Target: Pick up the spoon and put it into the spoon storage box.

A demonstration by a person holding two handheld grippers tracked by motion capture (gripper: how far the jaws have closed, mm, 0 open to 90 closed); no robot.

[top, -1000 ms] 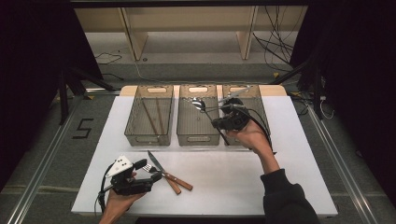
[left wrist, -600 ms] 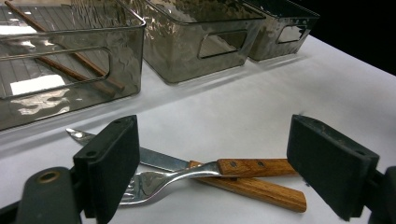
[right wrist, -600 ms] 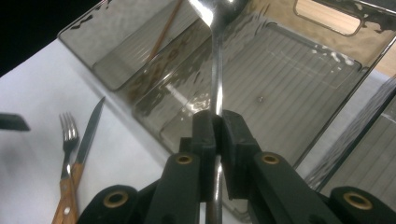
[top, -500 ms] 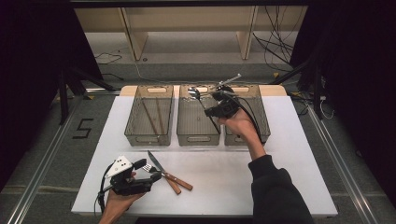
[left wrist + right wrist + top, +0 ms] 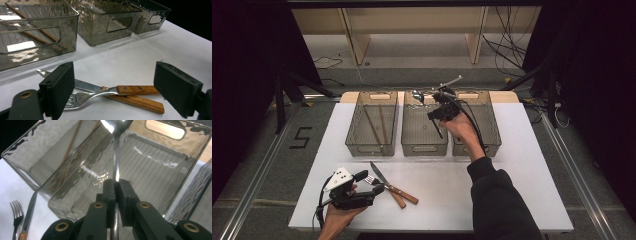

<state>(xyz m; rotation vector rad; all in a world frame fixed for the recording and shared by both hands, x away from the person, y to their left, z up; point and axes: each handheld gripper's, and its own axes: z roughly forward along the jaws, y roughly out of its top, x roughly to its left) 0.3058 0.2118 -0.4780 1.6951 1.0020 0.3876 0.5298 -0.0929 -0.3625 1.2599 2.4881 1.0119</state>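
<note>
One overhead, two close gripper-mounted views

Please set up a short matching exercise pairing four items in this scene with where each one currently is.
Items:
1. spoon
2. chopsticks
3. fork
4. left gripper

Places or states:
A. lying in the left bin
B. clamped in the right gripper, over the middle bin
C. open, jaws either side of the cutlery on the table
D. on the white table, crossing the knife

Pairs: 1-B, 2-A, 3-D, 4-C
</note>
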